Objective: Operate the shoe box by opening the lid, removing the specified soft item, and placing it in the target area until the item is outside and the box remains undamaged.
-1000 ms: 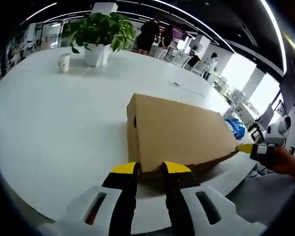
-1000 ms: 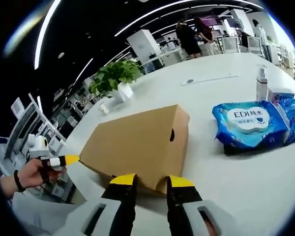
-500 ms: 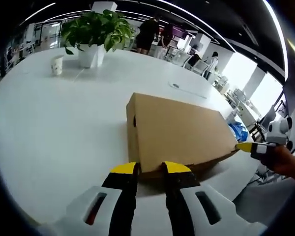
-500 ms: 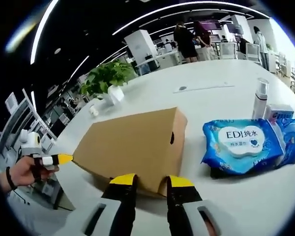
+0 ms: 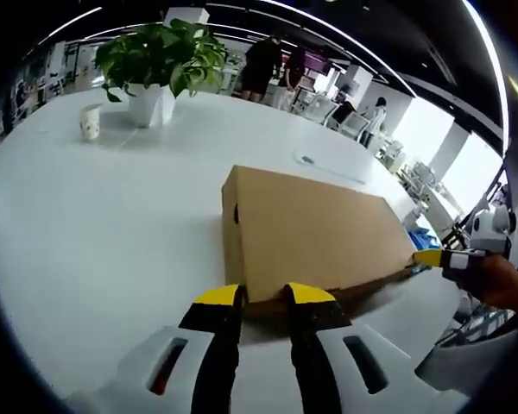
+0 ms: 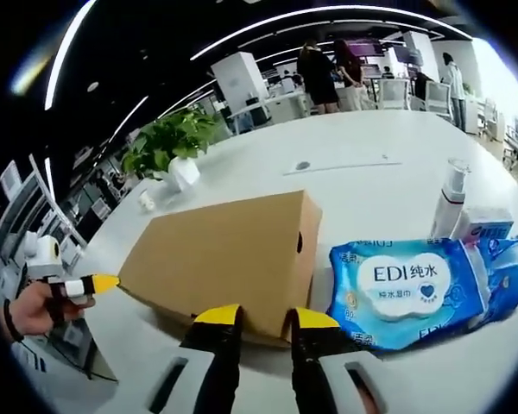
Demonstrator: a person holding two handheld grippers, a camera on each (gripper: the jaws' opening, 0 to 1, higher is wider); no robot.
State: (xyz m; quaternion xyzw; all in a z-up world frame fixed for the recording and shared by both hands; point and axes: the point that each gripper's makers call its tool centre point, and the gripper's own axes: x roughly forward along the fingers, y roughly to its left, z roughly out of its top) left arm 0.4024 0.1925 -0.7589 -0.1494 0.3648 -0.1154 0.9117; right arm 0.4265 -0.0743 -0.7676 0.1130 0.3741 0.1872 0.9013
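The 2 claws, left gripper (image 5: 263, 295) and right gripper (image 6: 266, 316), each pinch the lid edge of the shoe box (image 5: 315, 231) at opposite corners, its long axis spanning between them.

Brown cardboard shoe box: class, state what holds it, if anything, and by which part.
Both grippers' jaw tips sit at the lower lid edge of the brown cardboard shoe box, left gripper and right gripper at opposite ends; an actual pinch cannot be confirmed.

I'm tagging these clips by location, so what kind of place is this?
Probably an open-plan office: a large white table with a potted plant, ceiling strip lights, and people standing among desks behind.
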